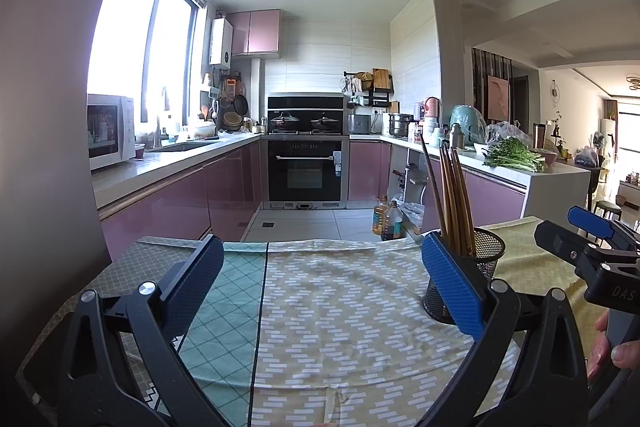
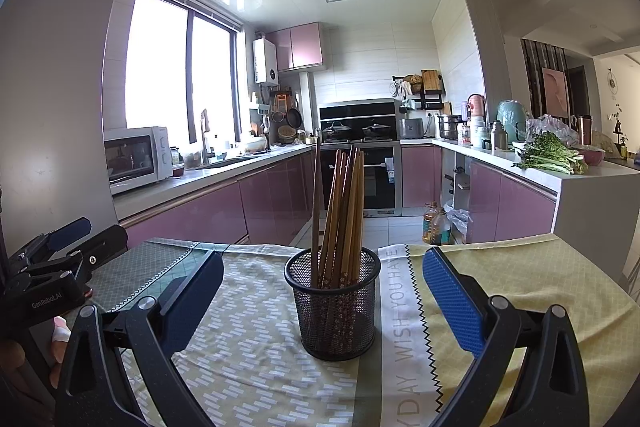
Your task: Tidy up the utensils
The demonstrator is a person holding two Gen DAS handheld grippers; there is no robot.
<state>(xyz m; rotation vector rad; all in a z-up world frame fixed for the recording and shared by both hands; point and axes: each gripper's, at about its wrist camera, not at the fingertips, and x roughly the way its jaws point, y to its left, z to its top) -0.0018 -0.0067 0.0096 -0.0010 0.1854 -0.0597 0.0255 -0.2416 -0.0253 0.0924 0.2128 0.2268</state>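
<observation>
Tabletop mesh holder point(image 2: 332, 307) keeps chopsticks point(image 2: 342, 215) upright, tips down; both grippers' fingers released.

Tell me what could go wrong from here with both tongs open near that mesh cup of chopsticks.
The mesh cup is narrow and the chopsticks stand tall and lean, so a nudge from the right tongs could tip it.
The left tongs have a finger in front of the cup; swinging right might knock it.
The cup sits on a loose, wrinkled cloth, which snagged would probably drag it along.
</observation>
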